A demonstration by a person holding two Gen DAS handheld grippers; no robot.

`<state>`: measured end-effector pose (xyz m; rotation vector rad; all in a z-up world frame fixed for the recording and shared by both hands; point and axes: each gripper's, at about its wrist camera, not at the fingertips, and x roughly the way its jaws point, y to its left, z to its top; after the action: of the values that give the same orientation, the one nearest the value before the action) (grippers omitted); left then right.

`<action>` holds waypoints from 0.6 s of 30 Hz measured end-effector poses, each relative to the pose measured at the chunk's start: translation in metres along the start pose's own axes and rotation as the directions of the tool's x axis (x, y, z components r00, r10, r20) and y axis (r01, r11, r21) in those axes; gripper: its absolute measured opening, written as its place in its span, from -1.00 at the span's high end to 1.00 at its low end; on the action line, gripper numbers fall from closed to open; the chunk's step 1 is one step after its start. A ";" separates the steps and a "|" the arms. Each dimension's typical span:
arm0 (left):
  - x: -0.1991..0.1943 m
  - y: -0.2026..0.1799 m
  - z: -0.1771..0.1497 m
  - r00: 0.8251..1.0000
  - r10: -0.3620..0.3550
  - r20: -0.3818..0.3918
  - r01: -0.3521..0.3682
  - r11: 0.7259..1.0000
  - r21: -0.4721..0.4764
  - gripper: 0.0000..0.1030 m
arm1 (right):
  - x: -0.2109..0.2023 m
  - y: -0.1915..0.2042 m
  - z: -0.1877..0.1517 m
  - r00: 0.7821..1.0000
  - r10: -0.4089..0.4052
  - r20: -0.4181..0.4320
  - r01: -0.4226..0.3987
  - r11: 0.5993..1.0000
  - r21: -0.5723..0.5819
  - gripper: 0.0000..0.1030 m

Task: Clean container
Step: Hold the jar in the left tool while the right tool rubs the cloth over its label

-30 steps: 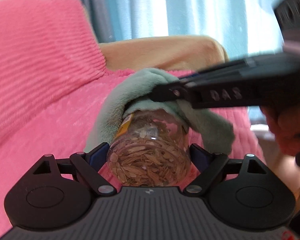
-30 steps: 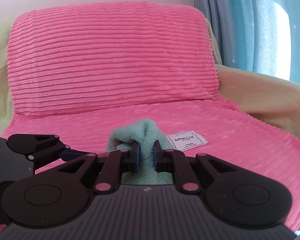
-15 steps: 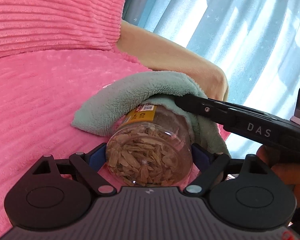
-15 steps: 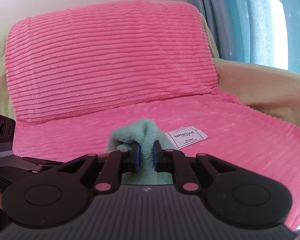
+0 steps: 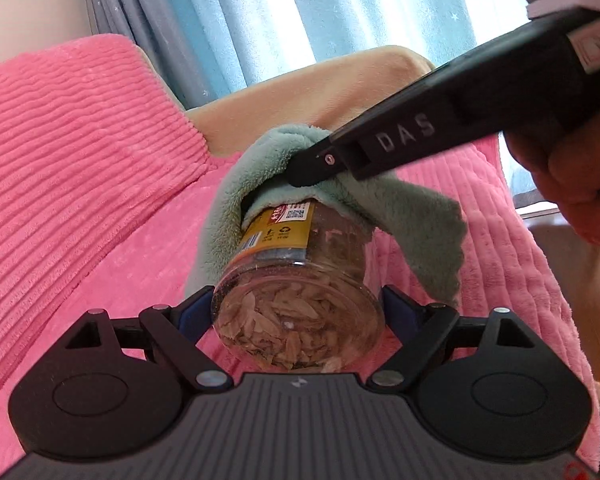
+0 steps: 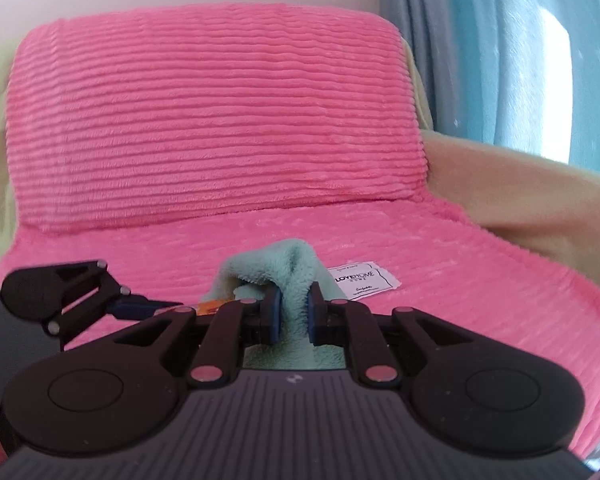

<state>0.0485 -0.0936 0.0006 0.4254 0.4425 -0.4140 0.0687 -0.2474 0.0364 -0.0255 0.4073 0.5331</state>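
Jar (image 5: 300, 280) tilted upward; cloth (image 5: 400, 208) now bunched atop.

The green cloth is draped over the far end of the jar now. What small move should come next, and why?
Probably draw the right gripper, shut on the green cloth, toward the left gripper along the jar: the glass nearer the base is bare, and only the far end is covered.

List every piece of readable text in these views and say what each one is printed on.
"DAS": raised letters on the side of the right hand-held gripper.
"LOVEHOME": white tag on the pink sofa cover; the smaller lines under it are too small to read.
Jar label: a QR code and a recycling symbol show, but its print is too small to read.
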 end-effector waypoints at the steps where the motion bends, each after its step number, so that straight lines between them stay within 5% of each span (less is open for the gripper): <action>1: 0.000 0.001 0.000 1.000 -0.002 -0.001 0.002 1.000 -0.005 -0.69 | 0.000 0.000 0.000 1.000 -0.001 0.000 0.001 1.000 -0.002 0.78; 18: 0.003 0.006 0.003 1.000 -0.004 -0.001 0.004 1.000 -0.019 -0.69 | 0.002 0.003 0.000 1.000 -0.012 0.007 0.013 0.999 -0.032 0.80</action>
<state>0.0550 -0.0910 0.0036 0.4063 0.4481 -0.4133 0.0688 -0.2438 0.0363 -0.0569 0.3915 0.5272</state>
